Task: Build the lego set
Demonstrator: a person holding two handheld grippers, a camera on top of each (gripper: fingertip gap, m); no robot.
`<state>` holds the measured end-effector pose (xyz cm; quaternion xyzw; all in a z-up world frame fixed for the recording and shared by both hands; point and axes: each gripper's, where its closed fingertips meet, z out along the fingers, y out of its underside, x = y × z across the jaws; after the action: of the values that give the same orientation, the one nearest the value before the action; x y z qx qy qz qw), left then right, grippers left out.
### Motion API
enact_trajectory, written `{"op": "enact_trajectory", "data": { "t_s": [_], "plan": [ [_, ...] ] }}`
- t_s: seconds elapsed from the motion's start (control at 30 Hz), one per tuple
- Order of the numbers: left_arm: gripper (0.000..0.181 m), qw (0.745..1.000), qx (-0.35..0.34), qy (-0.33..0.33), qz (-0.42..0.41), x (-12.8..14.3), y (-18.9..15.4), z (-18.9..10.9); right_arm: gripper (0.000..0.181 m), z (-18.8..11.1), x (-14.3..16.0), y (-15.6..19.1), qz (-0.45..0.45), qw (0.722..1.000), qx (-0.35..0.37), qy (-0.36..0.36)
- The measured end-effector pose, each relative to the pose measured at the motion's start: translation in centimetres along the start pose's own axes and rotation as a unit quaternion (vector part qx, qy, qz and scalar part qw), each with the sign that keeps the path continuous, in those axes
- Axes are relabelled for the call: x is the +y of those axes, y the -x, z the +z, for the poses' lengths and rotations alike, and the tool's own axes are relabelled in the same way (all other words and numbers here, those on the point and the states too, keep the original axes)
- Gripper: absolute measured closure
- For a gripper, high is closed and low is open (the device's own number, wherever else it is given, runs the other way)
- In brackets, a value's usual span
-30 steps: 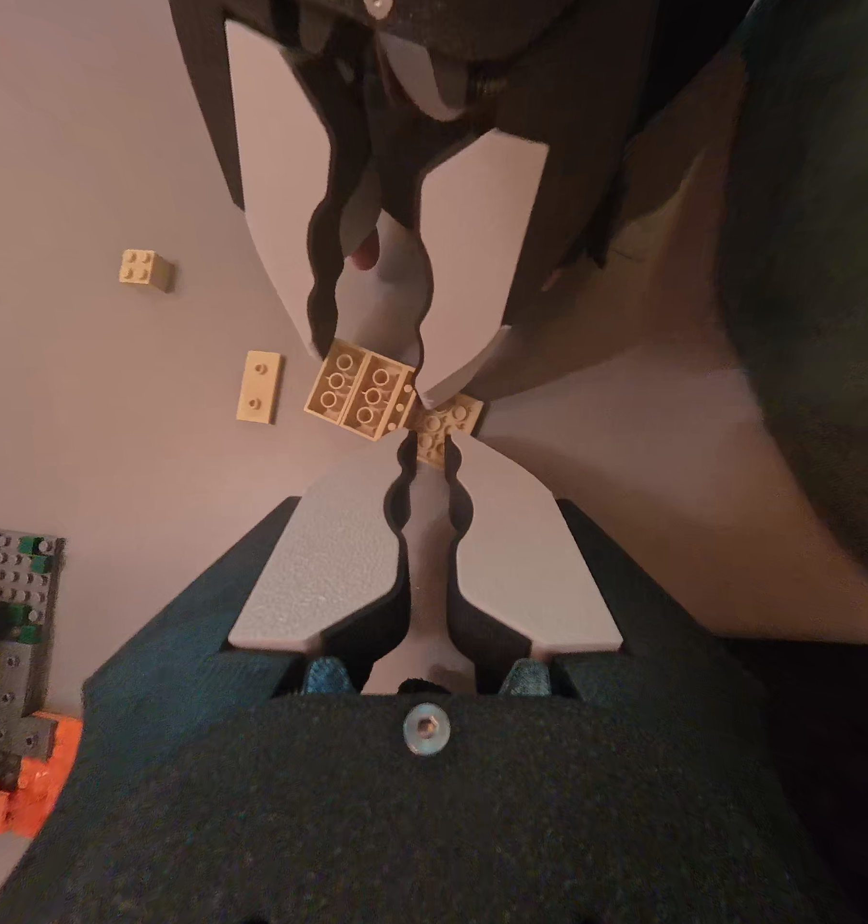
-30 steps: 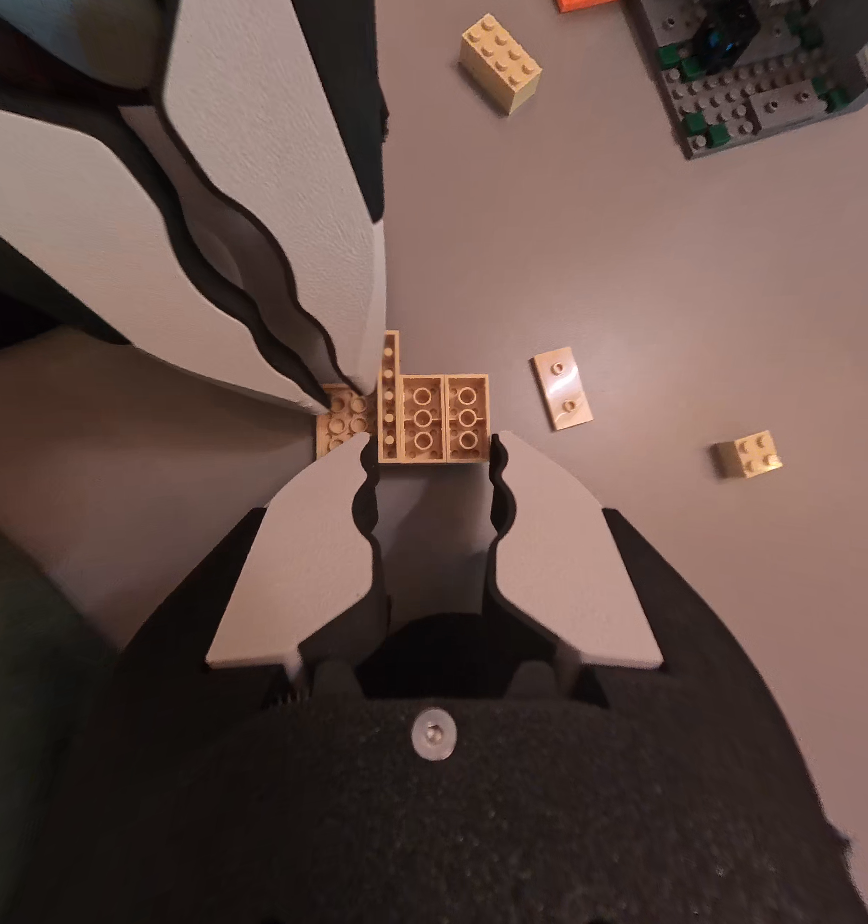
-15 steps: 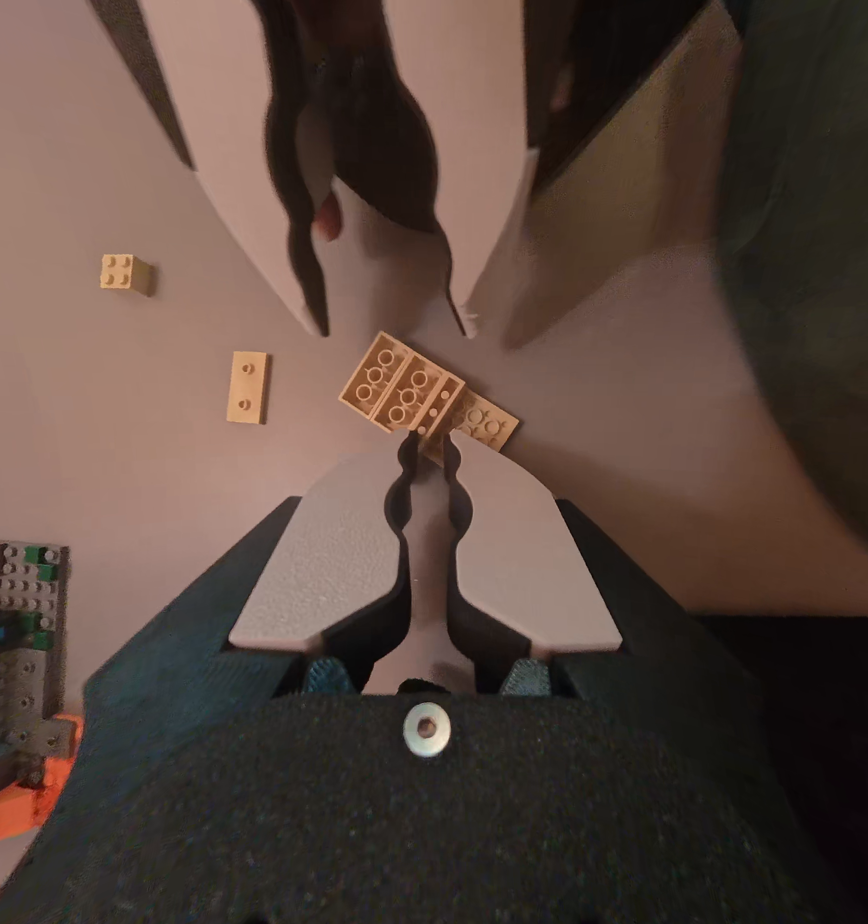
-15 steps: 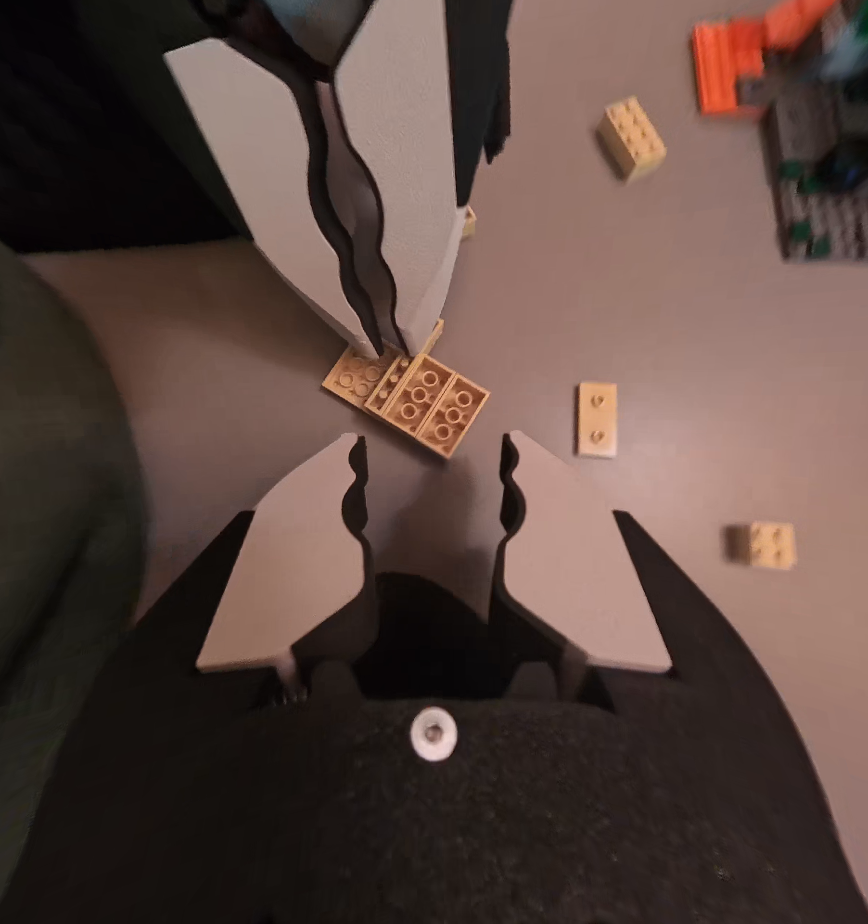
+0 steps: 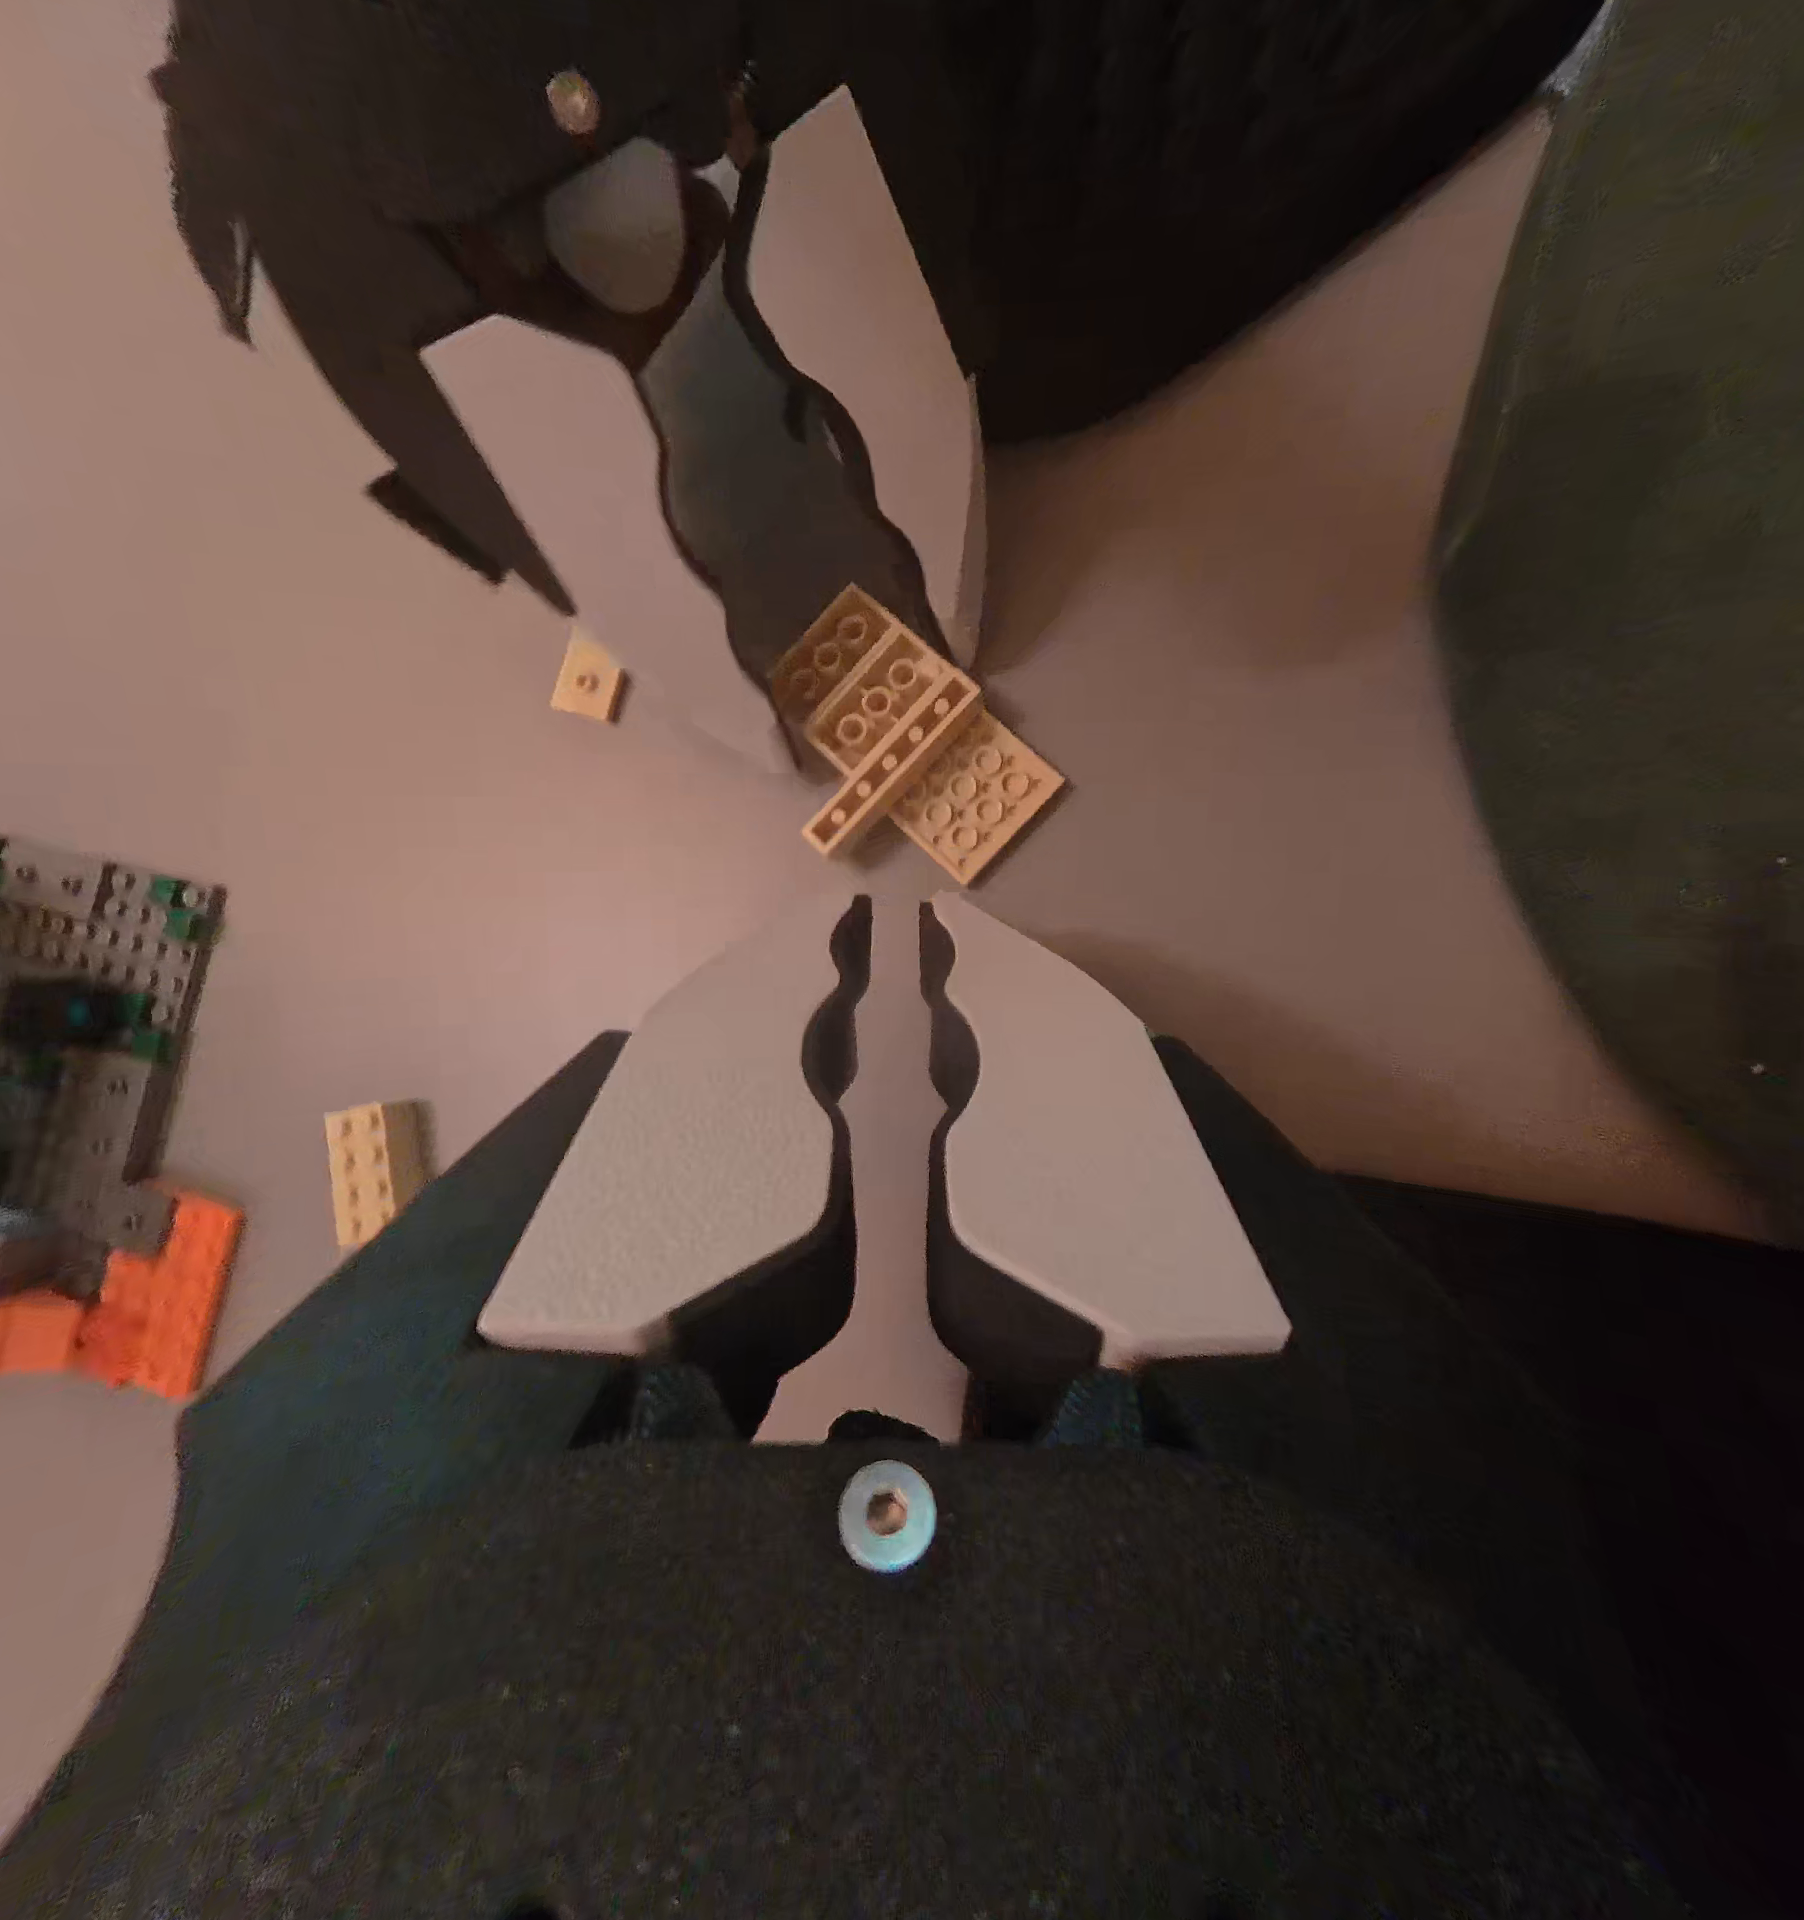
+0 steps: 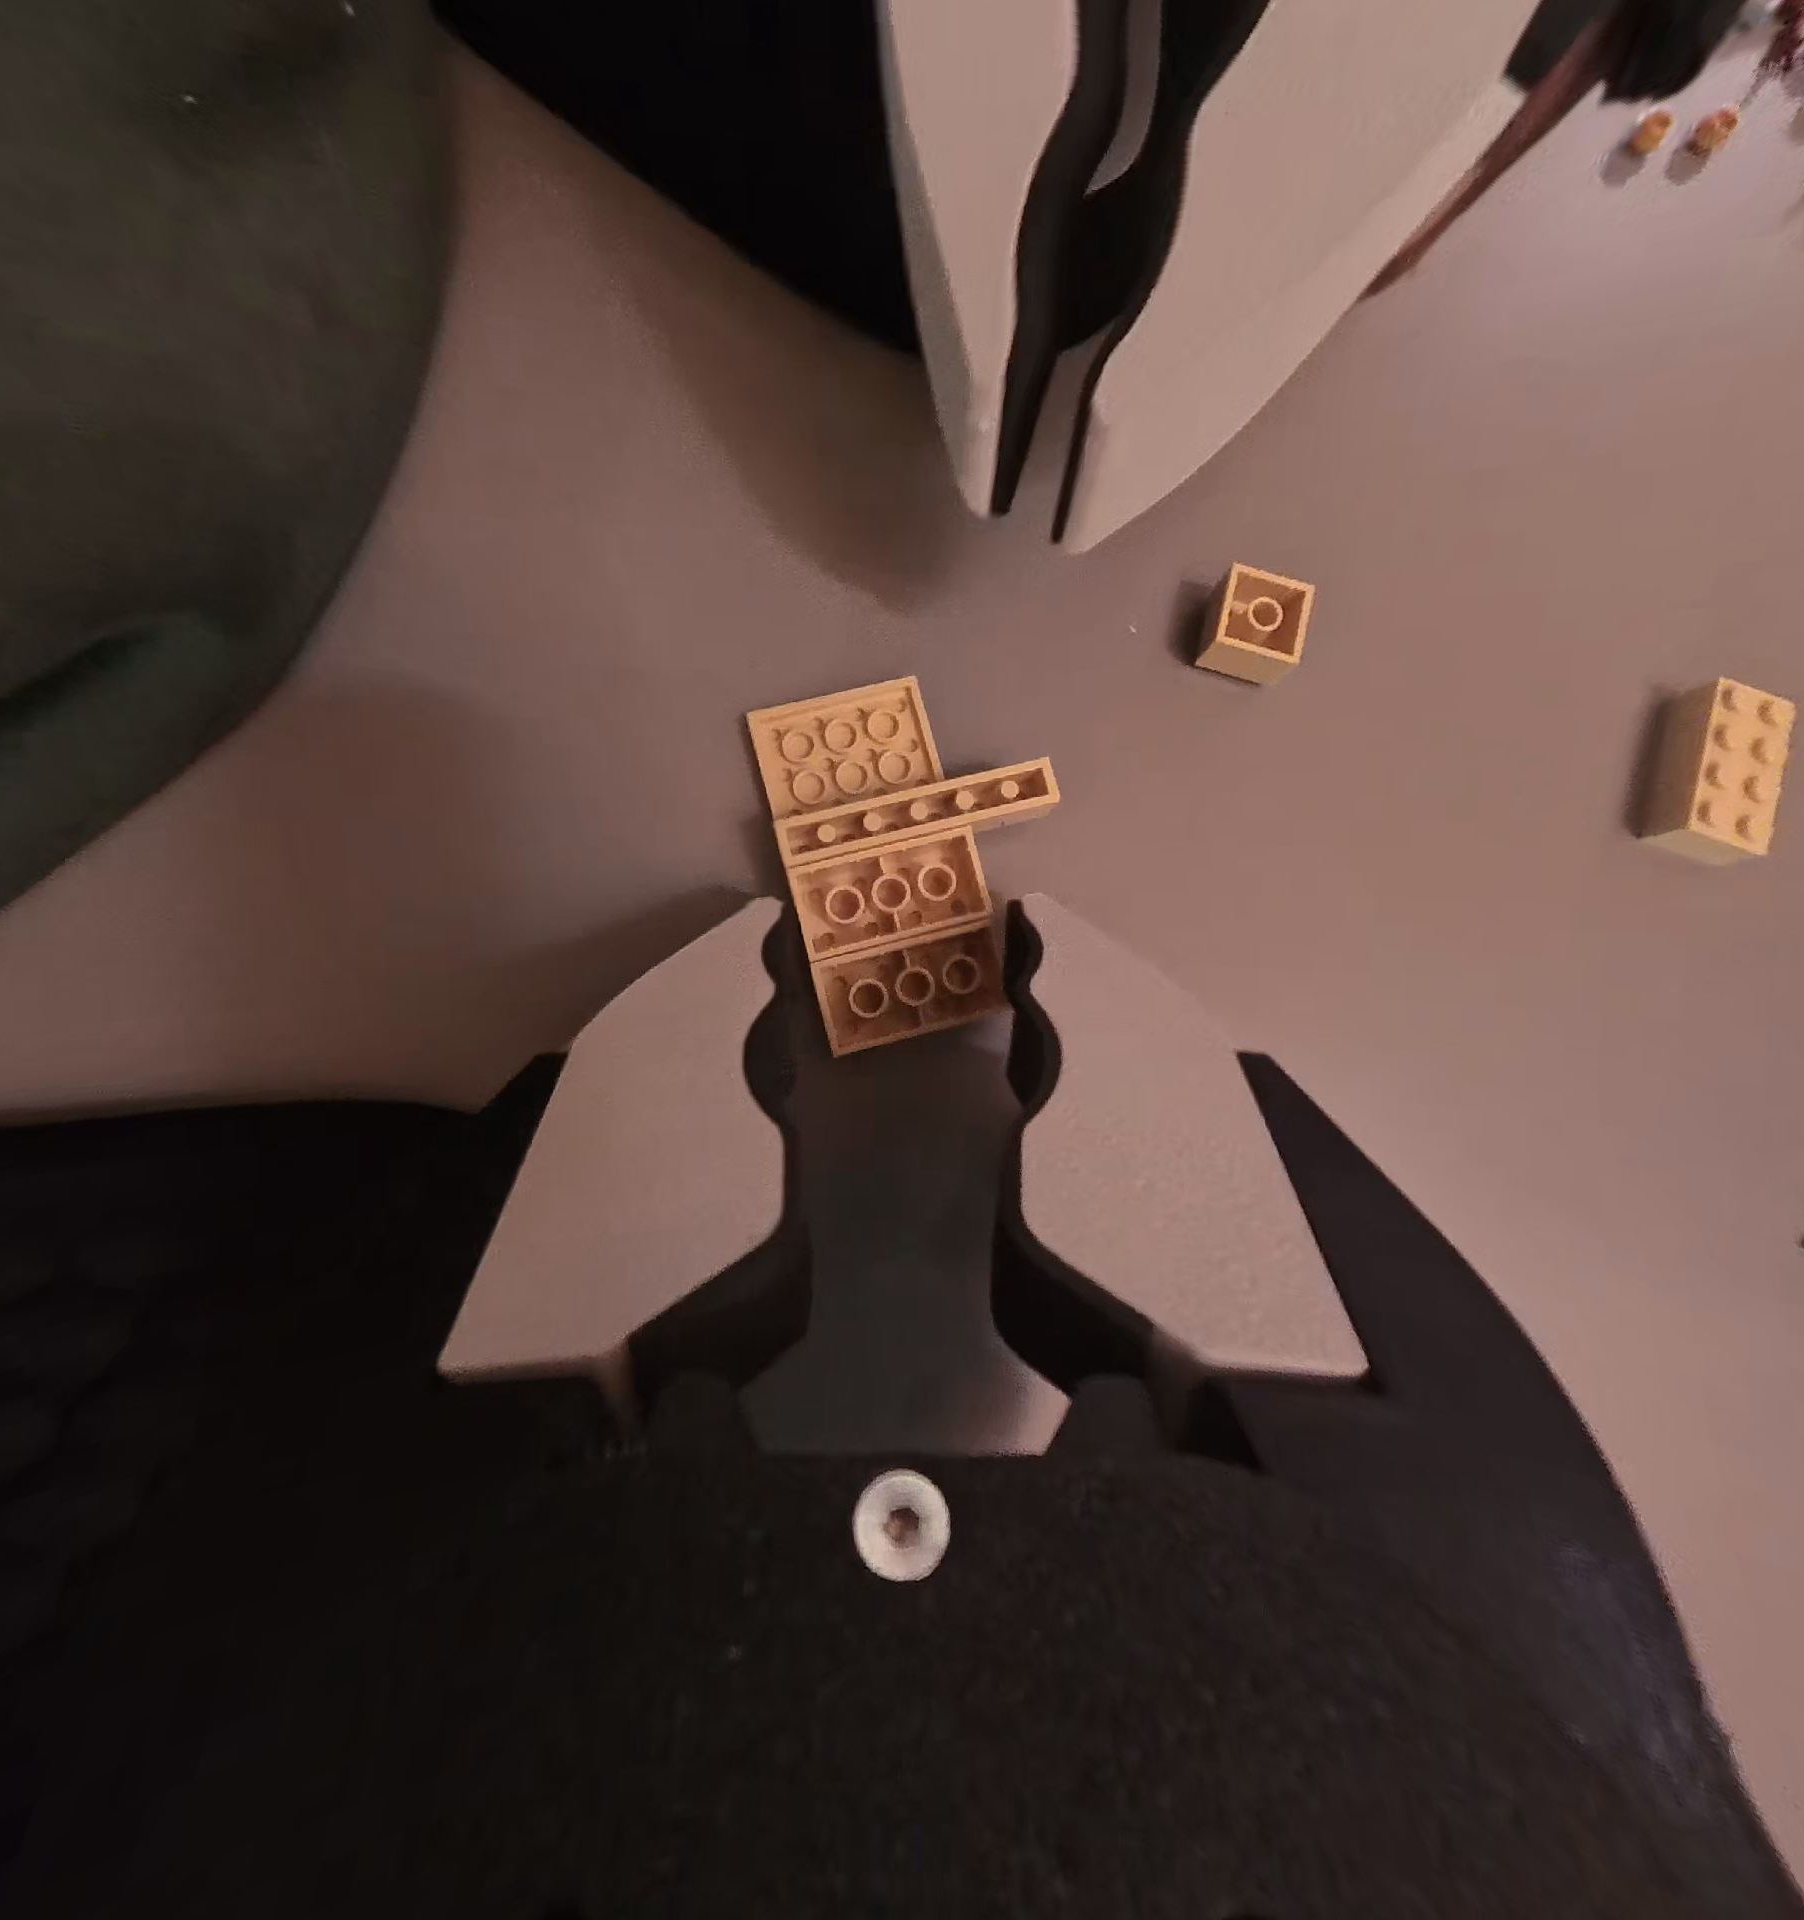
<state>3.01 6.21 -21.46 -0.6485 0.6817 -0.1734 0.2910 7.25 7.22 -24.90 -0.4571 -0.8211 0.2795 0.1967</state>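
Loose tan bricks [image 6: 1717, 771] flank the tan assembly [image 6: 893, 868]

tan brick assembly [image 6: 893, 883] – tan loose brick [image 6: 1721, 771] | orange bricks [image 5: 155, 1294] | grey-green baseplate [image 5: 67, 997]

You are working over a plain, matte grey-beige tabletop [image 6: 1397, 987] that is catching dim, warm light. A dark green, soft-looking mass [image 5: 1656, 623] is bulging along its near edge, with deep shadow sitting beside it.
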Motion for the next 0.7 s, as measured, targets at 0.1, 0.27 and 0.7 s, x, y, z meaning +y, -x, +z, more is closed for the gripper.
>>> {"op": "enact_trajectory", "data": {
  "t_s": [0.1, 0.27, 0.7],
  "plan": [
    [0.173, 0.999, -0.020, -0.020, -0.022, 0.4, 0.0, -0.8, 0.145, 0.0, -0.2, 0.0, 0.007, 1.000, 0.004, -0.019],
    [0.169, 0.996, -0.051, -0.070, -0.035, -0.2, -0.1, -1.1, 0.145, -0.7, -0.4, -0.2, 0.055, 0.997, 0.011, -0.052],
    [0.168, 0.993, -0.055, -0.109, -0.010, -3.0, -0.9, -0.8, 0.146, -2.0, -2.6, -0.8, 0.084, 0.989, 0.054, -0.107]
  ]
}}
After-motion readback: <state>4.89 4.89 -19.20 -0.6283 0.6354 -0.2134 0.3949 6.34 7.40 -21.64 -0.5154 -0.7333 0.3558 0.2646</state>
